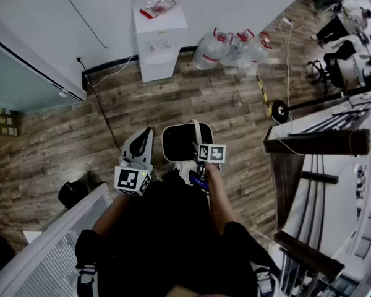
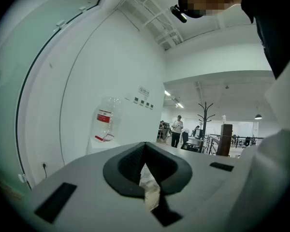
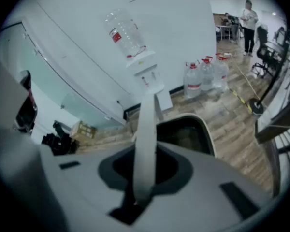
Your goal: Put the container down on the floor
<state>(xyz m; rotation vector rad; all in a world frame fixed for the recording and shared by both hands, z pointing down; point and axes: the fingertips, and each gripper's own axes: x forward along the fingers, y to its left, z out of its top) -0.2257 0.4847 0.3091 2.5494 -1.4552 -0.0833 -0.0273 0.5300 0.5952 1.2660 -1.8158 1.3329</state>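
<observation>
Container (image 1: 178, 144), handle (image 3: 146, 139) clamped in right fingers (image 3: 203, 178), left fingers (image 2: 87, 182) clenched on crumpled white scrap (image 2: 149, 187)

Pose: left gripper (image 1: 141, 146) held level out in front, jaws pinched together on pale crumpled scrap (image 2: 149, 190). 
Right gripper (image 1: 198, 142) just beside it, tilted steeply downward, jaws closed on white handle (image 3: 146, 129) of container (image 1: 179, 142). 
Left forearm (image 1: 111, 215) and right forearm (image 1: 217, 197) bare, reaching forward from dark sleeves.
</observation>
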